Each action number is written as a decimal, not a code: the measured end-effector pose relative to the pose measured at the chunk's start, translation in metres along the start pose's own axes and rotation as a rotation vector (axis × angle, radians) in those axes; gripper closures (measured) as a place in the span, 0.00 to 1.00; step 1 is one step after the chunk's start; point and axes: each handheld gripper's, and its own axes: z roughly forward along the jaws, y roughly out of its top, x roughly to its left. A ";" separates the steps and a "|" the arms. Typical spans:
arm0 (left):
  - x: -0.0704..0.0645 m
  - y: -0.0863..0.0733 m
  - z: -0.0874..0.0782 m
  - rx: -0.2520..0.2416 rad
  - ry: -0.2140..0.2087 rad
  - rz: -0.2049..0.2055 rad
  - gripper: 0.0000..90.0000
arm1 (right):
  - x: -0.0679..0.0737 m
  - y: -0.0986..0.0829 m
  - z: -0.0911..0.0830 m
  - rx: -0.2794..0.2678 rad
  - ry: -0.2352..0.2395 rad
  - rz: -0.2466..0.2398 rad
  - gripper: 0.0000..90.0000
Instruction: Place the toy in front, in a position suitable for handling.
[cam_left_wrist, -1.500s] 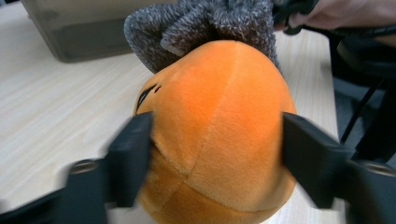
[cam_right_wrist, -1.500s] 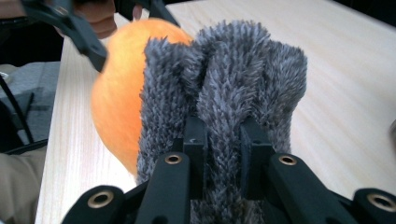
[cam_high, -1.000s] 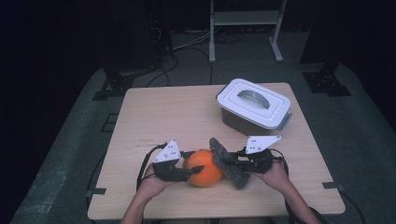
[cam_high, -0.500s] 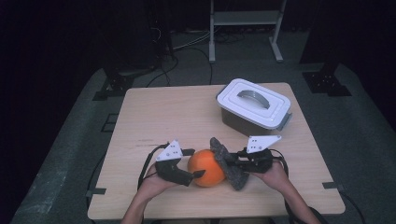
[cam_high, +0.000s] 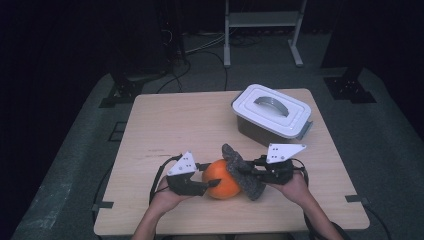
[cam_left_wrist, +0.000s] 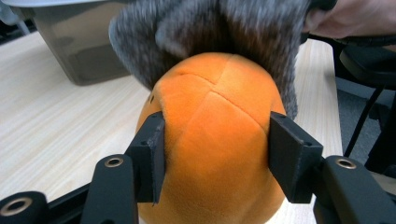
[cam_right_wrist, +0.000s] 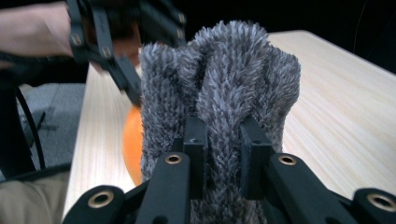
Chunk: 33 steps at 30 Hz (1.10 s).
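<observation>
An orange plush ball (cam_high: 220, 178) rests near the table's front edge. My left gripper (cam_high: 209, 175) is shut on it, one jaw pressed into each side of the orange ball (cam_left_wrist: 212, 135). A grey fluffy cloth (cam_high: 243, 172) lies against the ball's right side, and in the left gripper view the grey cloth (cam_left_wrist: 210, 32) drapes over the ball's far end. My right gripper (cam_high: 239, 171) is shut on a bunched fold of the cloth (cam_right_wrist: 224, 93). Past the cloth a sliver of the orange ball (cam_right_wrist: 131, 142) shows.
A grey plastic box with a white handled lid (cam_high: 271, 114) stands at the back right of the wooden table (cam_high: 175, 120). Cables and a metal stand base lie on the floor beyond. A person's hand (cam_high: 294, 187) holds each gripper at the front edge.
The ball, cloth and both grippers have shifted slightly right; the grips are unchanged.
</observation>
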 end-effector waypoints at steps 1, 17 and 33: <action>0.001 0.000 -0.002 -0.004 0.005 -0.003 0.49 | -0.001 -0.002 0.002 0.011 -0.001 0.006 0.84; 0.003 -0.002 -0.003 -0.013 -0.008 -0.020 0.37 | -0.005 -0.011 0.010 0.046 0.021 0.034 0.84; -0.001 0.000 0.002 -0.009 -0.002 -0.031 0.44 | 0.008 0.007 0.004 -0.015 0.008 -0.022 0.84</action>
